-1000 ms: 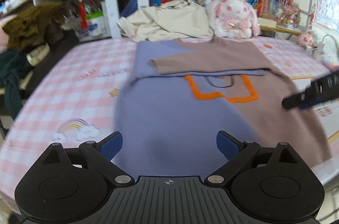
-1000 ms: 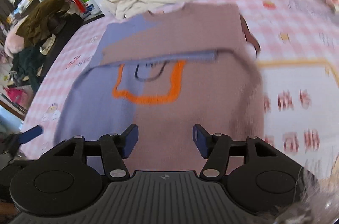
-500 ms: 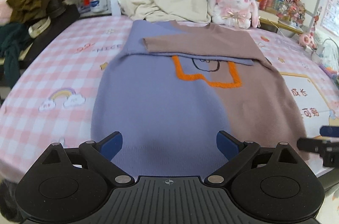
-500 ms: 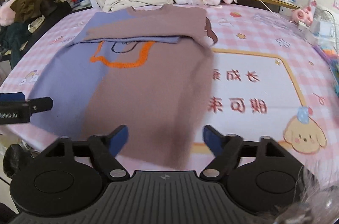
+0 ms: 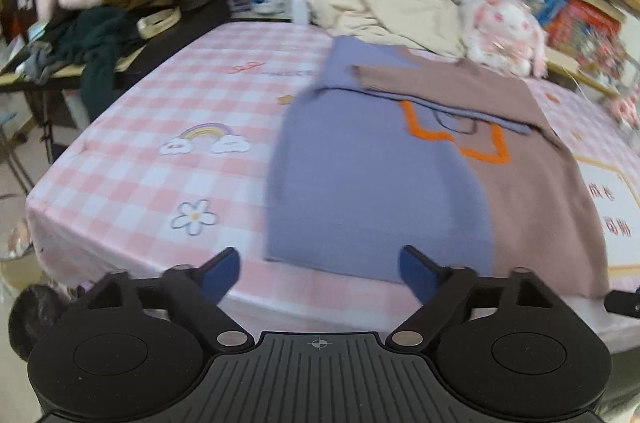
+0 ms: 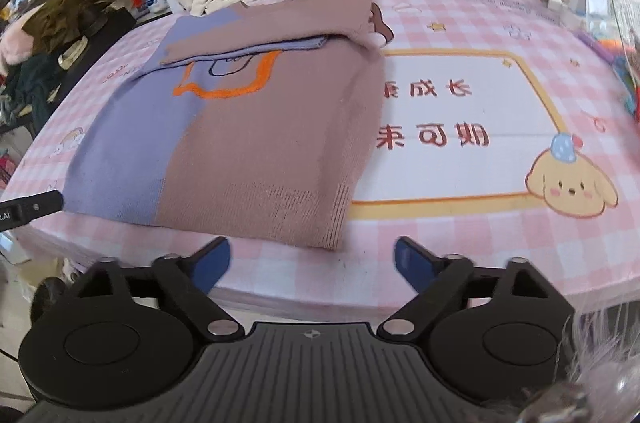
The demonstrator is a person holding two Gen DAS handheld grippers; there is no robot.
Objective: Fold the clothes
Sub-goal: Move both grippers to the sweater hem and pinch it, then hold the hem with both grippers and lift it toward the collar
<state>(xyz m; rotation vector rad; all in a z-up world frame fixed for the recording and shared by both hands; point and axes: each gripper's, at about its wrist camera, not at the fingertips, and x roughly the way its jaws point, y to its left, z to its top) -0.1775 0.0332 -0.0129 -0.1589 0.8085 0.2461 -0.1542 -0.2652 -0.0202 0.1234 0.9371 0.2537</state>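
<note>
Lying flat on the pink checked surface [image 6: 460, 7], the sweater [image 6: 248, 127] has both sleeves folded across its chest, hem nearest the edge. Left gripper [image 5: 320, 273] and right gripper [image 6: 312, 261] hover just short of that hem, fingers spread, empty, probably lining up for the hem fold.

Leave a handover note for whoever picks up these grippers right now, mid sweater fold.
Left hand-held gripper: open, empty, at the sweater's purple hem corner.
Right hand-held gripper: open, empty, just short of the brown hem.
Sweater lies flat on the pink checked tablecloth.
Done: both sleeves folded across the chest.
Left: grip the hem corners, fold the bottom up toward the collar.
</note>
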